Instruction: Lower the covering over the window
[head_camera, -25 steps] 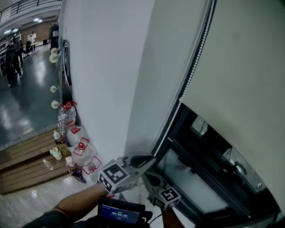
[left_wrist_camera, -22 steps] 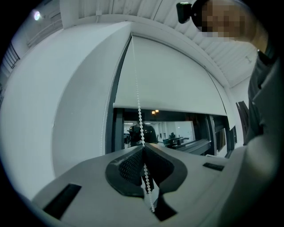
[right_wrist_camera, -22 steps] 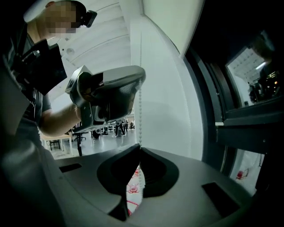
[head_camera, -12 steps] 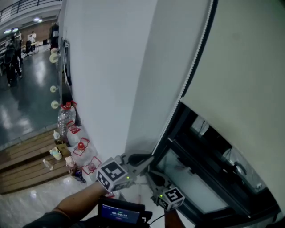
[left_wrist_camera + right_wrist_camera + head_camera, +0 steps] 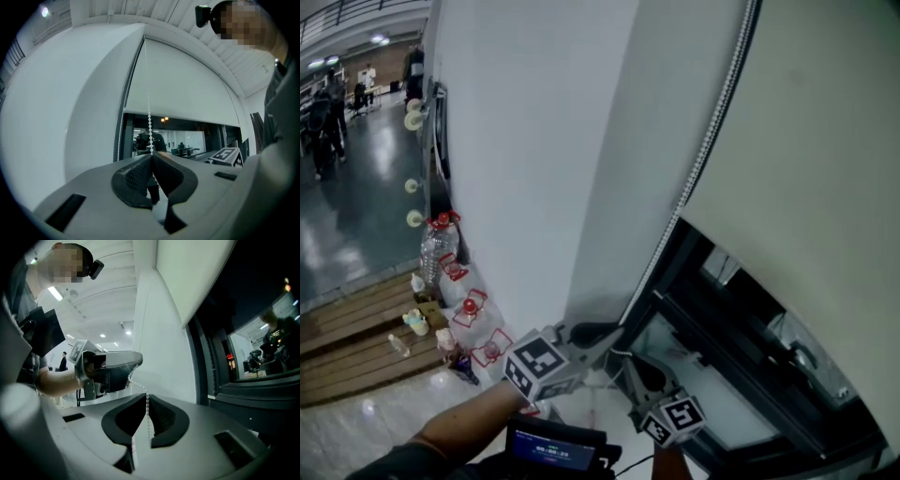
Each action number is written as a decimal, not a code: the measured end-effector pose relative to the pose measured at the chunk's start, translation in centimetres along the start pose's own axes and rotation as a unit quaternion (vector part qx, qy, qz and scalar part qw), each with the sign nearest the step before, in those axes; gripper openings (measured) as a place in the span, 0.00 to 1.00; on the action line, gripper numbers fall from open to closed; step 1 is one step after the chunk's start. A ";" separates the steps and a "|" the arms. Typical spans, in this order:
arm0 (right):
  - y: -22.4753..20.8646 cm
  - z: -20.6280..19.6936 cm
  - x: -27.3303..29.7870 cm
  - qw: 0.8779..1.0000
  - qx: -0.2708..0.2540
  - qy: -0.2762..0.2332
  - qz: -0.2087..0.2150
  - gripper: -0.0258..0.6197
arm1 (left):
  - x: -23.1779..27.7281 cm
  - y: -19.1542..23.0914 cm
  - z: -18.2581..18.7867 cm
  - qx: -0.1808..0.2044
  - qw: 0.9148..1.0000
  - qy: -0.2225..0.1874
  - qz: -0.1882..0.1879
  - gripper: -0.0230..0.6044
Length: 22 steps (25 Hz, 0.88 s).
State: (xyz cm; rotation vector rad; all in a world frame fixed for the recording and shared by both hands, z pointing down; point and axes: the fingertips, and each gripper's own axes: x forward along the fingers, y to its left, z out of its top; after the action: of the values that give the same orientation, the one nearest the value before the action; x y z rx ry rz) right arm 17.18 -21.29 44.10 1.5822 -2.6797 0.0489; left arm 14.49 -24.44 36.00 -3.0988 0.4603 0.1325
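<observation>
White bead chain (image 5: 148,103) pinched in left gripper (image 5: 151,157); right gripper (image 5: 147,397), jaws just opening, loosely straddles it

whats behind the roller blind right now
Under the bottom edge of the roller blind, window glass and its black frame show. Everything higher up behind the fabric is covered and cannot be seen.
</observation>
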 end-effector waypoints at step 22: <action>-0.1 7.6 -1.8 0.995 -0.081 0.011 0.050 0.22 | 0.0 0.6 -0.6 0.017 1.000 0.013 0.010 0.05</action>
State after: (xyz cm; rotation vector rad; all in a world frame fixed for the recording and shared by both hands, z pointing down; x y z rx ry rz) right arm 18.11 -20.09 36.41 1.3933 -2.6666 -0.1447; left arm 14.38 -25.02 36.57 -3.0659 0.4881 0.0847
